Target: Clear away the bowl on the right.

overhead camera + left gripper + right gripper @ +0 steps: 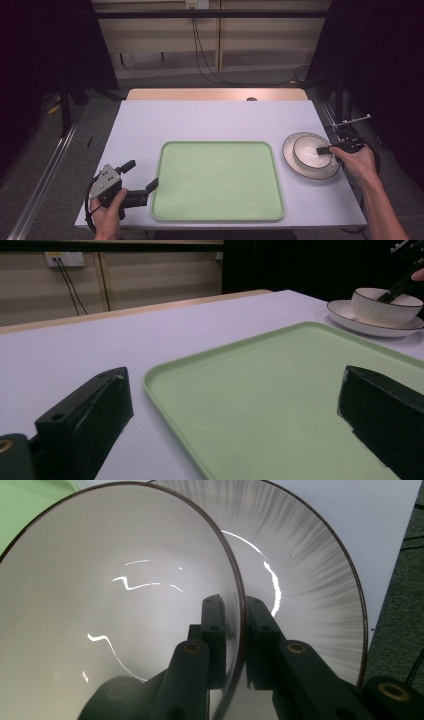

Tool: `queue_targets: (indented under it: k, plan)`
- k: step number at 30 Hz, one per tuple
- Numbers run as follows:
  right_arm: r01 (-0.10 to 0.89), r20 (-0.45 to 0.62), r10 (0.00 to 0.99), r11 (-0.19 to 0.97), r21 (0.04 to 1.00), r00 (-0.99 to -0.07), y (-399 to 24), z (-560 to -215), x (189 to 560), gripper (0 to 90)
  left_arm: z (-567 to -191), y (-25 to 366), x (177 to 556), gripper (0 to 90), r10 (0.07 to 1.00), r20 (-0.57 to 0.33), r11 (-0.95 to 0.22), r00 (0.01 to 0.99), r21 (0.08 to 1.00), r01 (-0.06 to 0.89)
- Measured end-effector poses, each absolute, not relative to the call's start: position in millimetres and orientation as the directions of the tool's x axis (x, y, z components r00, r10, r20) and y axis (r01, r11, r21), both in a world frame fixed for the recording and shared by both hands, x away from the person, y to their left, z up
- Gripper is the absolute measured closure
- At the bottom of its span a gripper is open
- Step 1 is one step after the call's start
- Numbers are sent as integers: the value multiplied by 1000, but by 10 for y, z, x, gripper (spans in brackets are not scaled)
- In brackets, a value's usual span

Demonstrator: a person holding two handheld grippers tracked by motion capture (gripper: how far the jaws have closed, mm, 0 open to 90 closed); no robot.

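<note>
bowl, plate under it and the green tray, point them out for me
bowl point(310, 151), high view, on its white inner floor
plate point(289, 150), high view, on the bare left part of its rim
green tray point(218, 180), high view, on its flat bare middle
</note>
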State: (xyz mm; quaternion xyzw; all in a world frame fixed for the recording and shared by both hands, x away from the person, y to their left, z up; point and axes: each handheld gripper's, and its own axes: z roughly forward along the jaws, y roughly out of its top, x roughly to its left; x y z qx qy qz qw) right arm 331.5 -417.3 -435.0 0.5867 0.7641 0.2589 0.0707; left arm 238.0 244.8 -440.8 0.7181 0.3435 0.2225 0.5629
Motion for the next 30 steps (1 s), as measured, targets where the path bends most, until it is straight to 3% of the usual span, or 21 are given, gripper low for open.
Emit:
queue_targets:
  k: [30]
  plan:
    - [851, 228, 935, 124, 510, -273, -4201, -4325, 3330, 833, -4413, 2446, 2382, 12, 751, -62, -136, 657, 959, 247]
